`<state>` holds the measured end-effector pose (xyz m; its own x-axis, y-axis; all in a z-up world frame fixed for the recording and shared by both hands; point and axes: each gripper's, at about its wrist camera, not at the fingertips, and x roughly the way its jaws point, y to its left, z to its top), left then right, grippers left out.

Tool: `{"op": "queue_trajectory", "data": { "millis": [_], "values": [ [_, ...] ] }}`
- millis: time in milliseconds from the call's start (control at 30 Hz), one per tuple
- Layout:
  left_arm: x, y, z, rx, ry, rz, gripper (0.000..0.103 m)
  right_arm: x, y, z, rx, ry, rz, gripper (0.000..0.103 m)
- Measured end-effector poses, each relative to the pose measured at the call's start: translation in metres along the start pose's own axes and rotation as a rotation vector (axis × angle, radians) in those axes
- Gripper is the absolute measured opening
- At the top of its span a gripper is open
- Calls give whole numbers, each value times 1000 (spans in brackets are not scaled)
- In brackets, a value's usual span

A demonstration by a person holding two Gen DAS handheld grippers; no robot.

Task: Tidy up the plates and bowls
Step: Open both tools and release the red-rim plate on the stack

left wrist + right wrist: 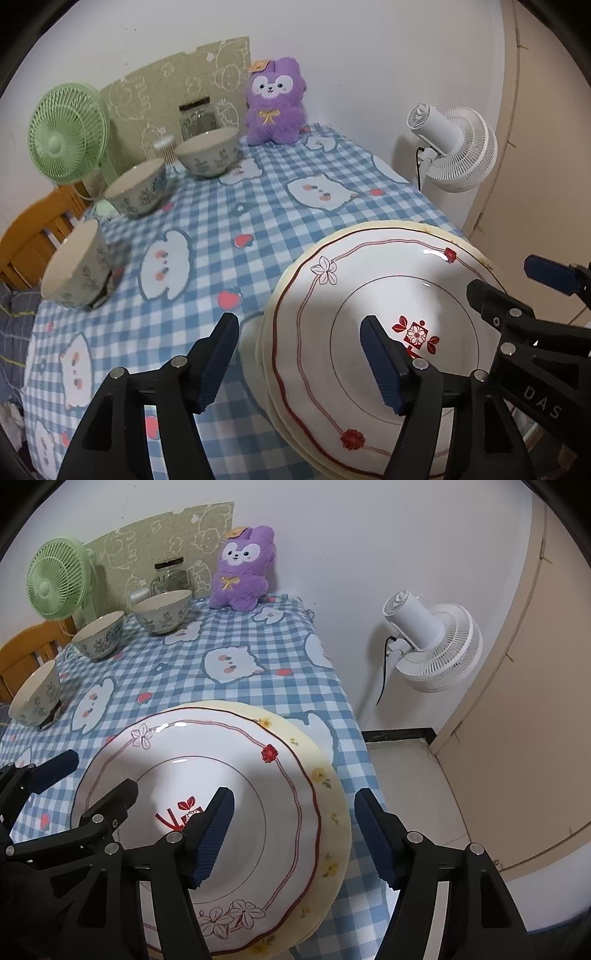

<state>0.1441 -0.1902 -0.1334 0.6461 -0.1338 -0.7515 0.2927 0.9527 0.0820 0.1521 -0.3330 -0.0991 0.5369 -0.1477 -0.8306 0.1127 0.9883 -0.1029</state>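
Observation:
A white plate with red trim (pixel 332 332) (pixel 258 775) lies on top of a cream plate with yellow flowers (pixel 332 797) (pixel 413 226) near the table's front right corner. My left gripper (pixel 299 358) is open and empty over the stack's left rim. My right gripper (pixel 295 834) is open and empty over the stack's right rim; it also shows in the left wrist view (pixel 517 291). Three floral bowls stand apart along the left side: near (pixel 74 266) (pixel 35 698), middle (pixel 138 188) (pixel 99 635) and far (pixel 208 151) (pixel 162 611).
A blue checked cloth (pixel 229 221) (pixel 207 686) covers the table. At the back stand a purple plush toy (pixel 275 99) (pixel 242 566), a glass jar (pixel 197 116) (pixel 170 576) and a green fan (pixel 68 133) (pixel 57 578). A white fan (pixel 454 147) (pixel 432 646) stands on the floor to the right.

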Motion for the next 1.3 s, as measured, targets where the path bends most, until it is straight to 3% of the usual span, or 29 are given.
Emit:
{"op": "queue_trajectory", "data": {
  "millis": [333, 733, 867, 967, 1300],
  "values": [
    [-22, 13, 9, 18, -42, 35, 80, -24, 6, 10, 19, -42, 13, 71],
    [-56, 40, 21, -36, -75, -11, 90, -67, 14, 27, 27, -126, 41, 71],
    [-70, 50, 24, -44, -95, -8, 93, -82, 17, 32, 42, -152, 37, 77],
    [-81, 56, 26, -32, -118, -1, 103, -94, 22, 36, 43, -176, 49, 84],
    [-109, 88, 25, -67, -158, 2, 103, -127, 57, 45, -17, -243, 68, 87]
  ]
}}
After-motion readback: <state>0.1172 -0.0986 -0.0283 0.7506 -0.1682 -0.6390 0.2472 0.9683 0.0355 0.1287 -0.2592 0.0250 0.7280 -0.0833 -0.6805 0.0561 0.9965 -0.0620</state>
